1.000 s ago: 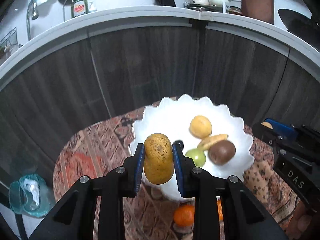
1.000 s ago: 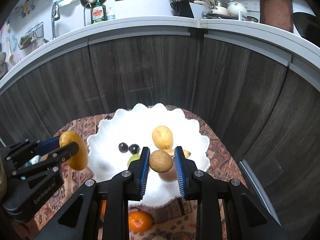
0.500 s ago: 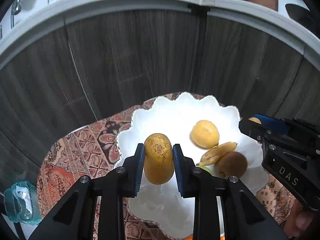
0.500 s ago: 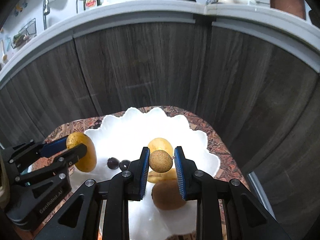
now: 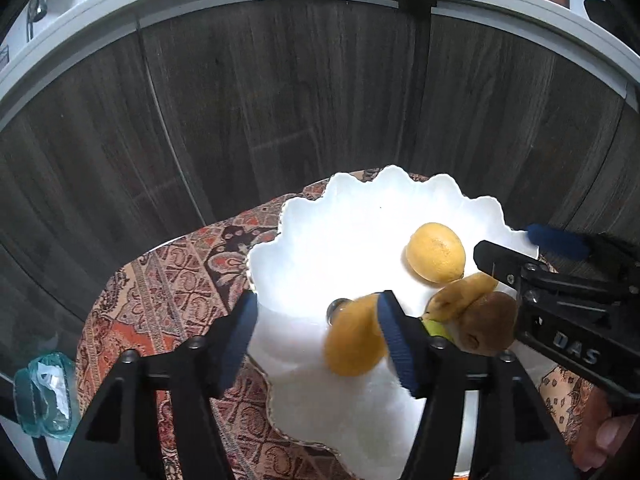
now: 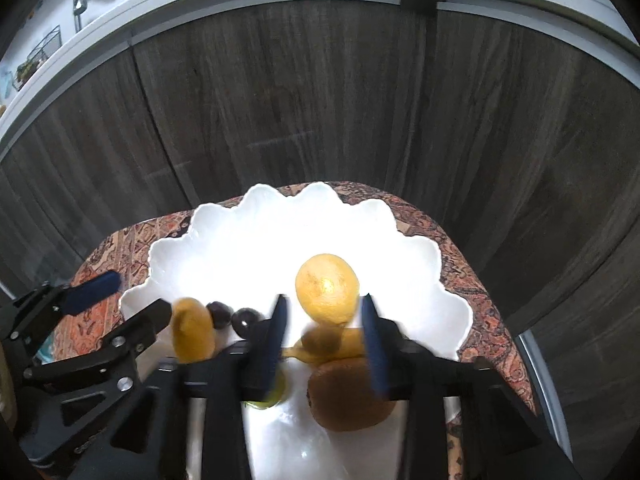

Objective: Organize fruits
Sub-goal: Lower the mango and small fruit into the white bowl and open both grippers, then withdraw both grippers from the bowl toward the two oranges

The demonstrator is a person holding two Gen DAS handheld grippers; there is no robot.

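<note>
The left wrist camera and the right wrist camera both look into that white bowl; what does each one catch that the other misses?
Left wrist only: a crumpled clear plastic bag beside the patterned cloth.

Right wrist only: two dark round fruits in the white scalloped bowl.

Both: the lemon, banana, kiwi and a falling yellow-brown fruit, blurred.

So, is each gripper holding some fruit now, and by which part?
Neither holds anything. The left gripper and right gripper have just been opening; the yellow fruit and small brown fruit drop free, blurred, over the white bowl.
</note>
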